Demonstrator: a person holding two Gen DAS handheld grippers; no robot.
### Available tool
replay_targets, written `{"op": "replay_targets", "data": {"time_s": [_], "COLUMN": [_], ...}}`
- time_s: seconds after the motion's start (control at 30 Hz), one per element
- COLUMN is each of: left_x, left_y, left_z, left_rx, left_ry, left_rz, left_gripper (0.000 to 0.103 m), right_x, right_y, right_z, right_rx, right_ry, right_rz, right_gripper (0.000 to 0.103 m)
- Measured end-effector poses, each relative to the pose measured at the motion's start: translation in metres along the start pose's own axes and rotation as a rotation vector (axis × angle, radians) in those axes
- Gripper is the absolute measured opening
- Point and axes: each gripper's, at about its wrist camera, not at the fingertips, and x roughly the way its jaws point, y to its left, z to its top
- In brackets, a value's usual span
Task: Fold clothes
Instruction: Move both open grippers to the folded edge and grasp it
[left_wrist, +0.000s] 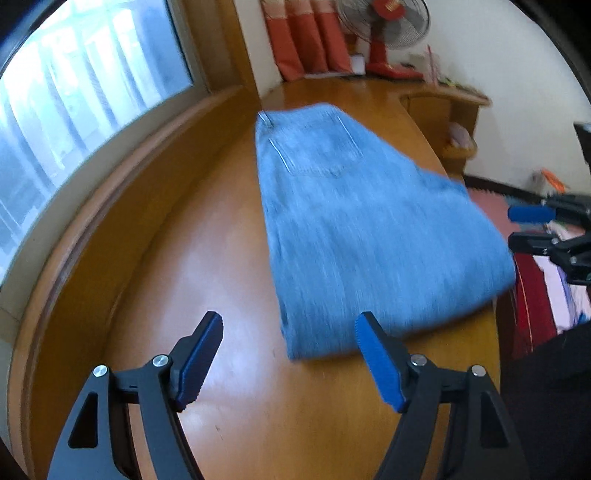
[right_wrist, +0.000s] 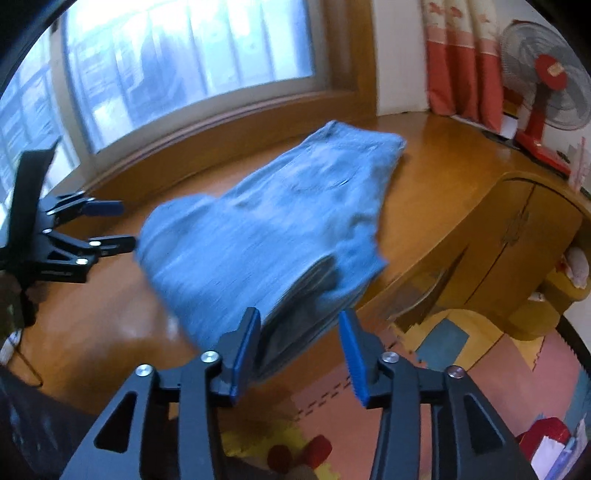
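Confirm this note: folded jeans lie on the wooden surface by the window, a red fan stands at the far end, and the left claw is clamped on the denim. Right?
Not quite. The left claw is not clamped on the jeans: in the left wrist view it stands open with only the bare wooden surface between its fingers. The rest holds: the jeans are folded by the window, and the red fan stands at the far end.

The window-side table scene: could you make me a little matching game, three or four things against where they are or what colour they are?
Things:
1. jeans
2. fan
3. curtain
4. left gripper

Descriptions:
A. red base, far corner of the table
B. hanging by the wall, orange-red
C. open, nothing between its fingers
D. folded, light blue, lying on the table

Pairs: 1-D, 2-A, 3-B, 4-C
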Motion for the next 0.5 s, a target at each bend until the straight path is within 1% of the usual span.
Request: {"op": "replay_targets", "data": {"time_s": [0.1, 0.23, 0.4, 0.5], "left_x": [0.010, 0.021, 0.037, 0.039], "left_y": [-0.002, 0.000, 0.004, 0.005], "left_z": [-0.011, -0.014, -0.014, -0.017], "left_rx": [0.013, 0.018, 0.009, -0.006], "left_ry": [0.029, 0.031, 0.023, 0.013], "left_rz": [-0.022, -0.060, -0.097, -0.117], "left_gripper": [0.073, 0.073, 0.073, 0.073], "right_x": [0.001, 0.005, 0.018, 0.023], "right_y": [0.014, 0.031, 0.038, 0.043], "right_z": [-0.008, -0.018, -0.023, -0.025], "right_rx": [-0.030, -0.051, -0.036, -0.050], "right_ry": [0.026, 0.052, 0.065, 0.067], "right_rz": [0.014, 0.009, -0.028, -0.057], "right_gripper": [0.047, 0.048, 0.048, 0.048]}}
